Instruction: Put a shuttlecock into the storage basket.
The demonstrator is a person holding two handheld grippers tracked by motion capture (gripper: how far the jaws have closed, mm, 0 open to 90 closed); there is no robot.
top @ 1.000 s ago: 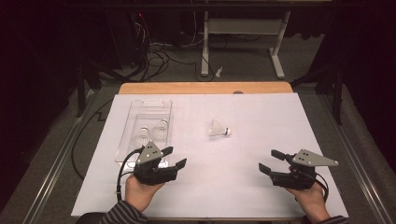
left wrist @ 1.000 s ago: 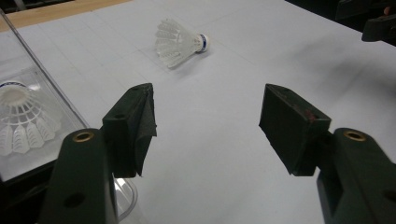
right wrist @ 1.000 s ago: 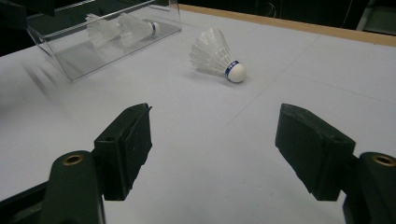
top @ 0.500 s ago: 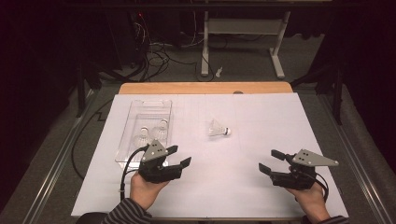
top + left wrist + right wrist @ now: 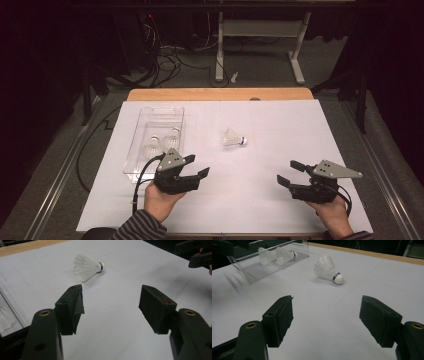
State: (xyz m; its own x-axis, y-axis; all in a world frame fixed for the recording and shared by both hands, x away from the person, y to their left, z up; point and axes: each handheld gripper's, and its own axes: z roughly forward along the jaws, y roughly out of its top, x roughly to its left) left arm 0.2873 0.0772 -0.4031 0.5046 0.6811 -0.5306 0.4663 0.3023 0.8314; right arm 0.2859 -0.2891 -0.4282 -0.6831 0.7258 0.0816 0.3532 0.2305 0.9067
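Note:
A white shuttlecock (image 5: 233, 138) (image 5: 87, 267) (image 5: 327, 270) with a blue band lies on its side on the white sheet near the middle of the table. A clear plastic tray (image 5: 150, 116) (image 5: 252, 273) at the left holds two more shuttlecocks (image 5: 161, 144) (image 5: 277, 254). My left gripper (image 5: 196, 166) (image 5: 110, 303) is open and empty, just right of the tray's near end, pointing toward the loose shuttlecock. My right gripper (image 5: 292, 172) (image 5: 326, 317) is open and empty near the front right, well short of the shuttlecock.
A white sheet (image 5: 280, 125) covers the wooden table (image 5: 220, 94). Beyond the far edge are cables and a stand's legs (image 5: 220, 55) on the floor. The right gripper (image 5: 197, 255) shows far off in the left gripper view.
My left gripper has moved right and slightly forward, away from the tray's near end toward the middle. The right gripper and the shuttlecock have stayed put.

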